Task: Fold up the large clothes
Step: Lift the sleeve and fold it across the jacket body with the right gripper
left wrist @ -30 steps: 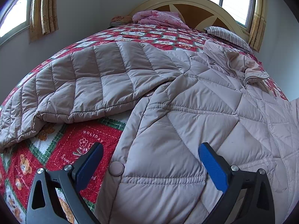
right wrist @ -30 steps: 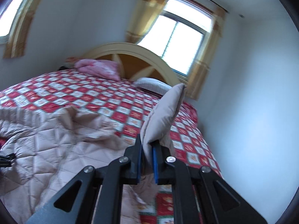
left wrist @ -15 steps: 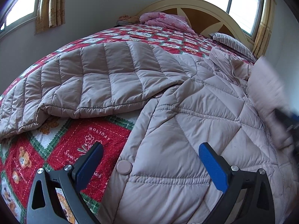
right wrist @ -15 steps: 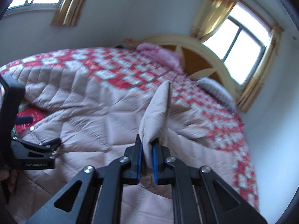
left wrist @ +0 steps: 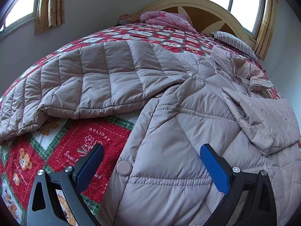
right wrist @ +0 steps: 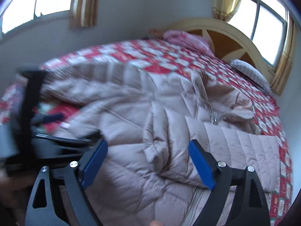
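Observation:
A large pale pink quilted down jacket [left wrist: 169, 116] lies spread on the bed, collar toward the headboard. One sleeve [left wrist: 90, 86] stretches out to the left. The other sleeve [left wrist: 267, 120] lies folded across the jacket's body; it also shows in the right wrist view [right wrist: 235, 146]. My left gripper [left wrist: 151, 162] is open and empty, hovering over the jacket's front edge near a round snap button [left wrist: 123, 168]. My right gripper [right wrist: 147, 160] is open and empty above the jacket's body [right wrist: 135, 124]. The left gripper appears blurred at the left of the right wrist view [right wrist: 37, 124].
The bed has a red, white and green patchwork bedspread [left wrist: 62, 146]. A pink folded blanket [left wrist: 165, 18] and a striped pillow [left wrist: 235, 41] lie by the arched headboard [left wrist: 197, 9]. Windows with yellow curtains [left wrist: 50, 5] are on the walls.
My right gripper carried the right sleeve leftward over the jacket, opened and let it go; the sleeve now lies across the jacket's body. The left gripper stayed open, shifting only slightly.

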`<control>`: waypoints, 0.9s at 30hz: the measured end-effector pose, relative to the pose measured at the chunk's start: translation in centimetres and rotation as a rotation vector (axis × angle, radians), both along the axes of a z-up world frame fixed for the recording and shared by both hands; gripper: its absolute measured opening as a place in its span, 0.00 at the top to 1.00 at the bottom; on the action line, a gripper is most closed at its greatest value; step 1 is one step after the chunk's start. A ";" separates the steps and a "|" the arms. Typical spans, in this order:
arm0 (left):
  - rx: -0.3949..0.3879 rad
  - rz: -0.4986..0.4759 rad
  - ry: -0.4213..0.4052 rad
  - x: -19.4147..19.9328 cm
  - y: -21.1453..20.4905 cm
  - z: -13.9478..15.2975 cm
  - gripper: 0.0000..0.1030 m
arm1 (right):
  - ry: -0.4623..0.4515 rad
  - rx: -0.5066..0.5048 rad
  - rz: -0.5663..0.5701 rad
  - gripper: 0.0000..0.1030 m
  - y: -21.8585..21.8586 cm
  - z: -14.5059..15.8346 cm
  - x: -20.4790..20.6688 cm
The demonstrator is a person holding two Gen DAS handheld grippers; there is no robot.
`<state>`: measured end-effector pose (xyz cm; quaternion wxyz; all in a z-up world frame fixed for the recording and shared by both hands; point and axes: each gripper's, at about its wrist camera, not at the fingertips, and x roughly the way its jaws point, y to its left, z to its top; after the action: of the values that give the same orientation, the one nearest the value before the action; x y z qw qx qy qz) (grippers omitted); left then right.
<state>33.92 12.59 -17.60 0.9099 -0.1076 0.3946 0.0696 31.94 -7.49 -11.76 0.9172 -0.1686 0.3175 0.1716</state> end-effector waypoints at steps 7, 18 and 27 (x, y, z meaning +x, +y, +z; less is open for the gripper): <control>0.126 -0.079 -0.074 -2.0 -2.3 6.4 0.01 | -0.118 0.081 -0.124 0.27 -7.5 6.2 -1.7; 0.231 -0.295 -0.125 4.6 -14.5 8.0 0.01 | 0.176 0.194 -0.611 0.42 -23.2 -3.0 7.2; 0.231 -0.224 0.022 9.0 -13.3 -0.3 0.01 | 0.208 0.170 -0.577 0.42 -23.1 -4.0 6.6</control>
<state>42.91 -0.74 -17.94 0.9139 0.0431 0.4034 0.0136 38.51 -30.64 -15.79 0.9014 0.0241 0.4290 -0.0533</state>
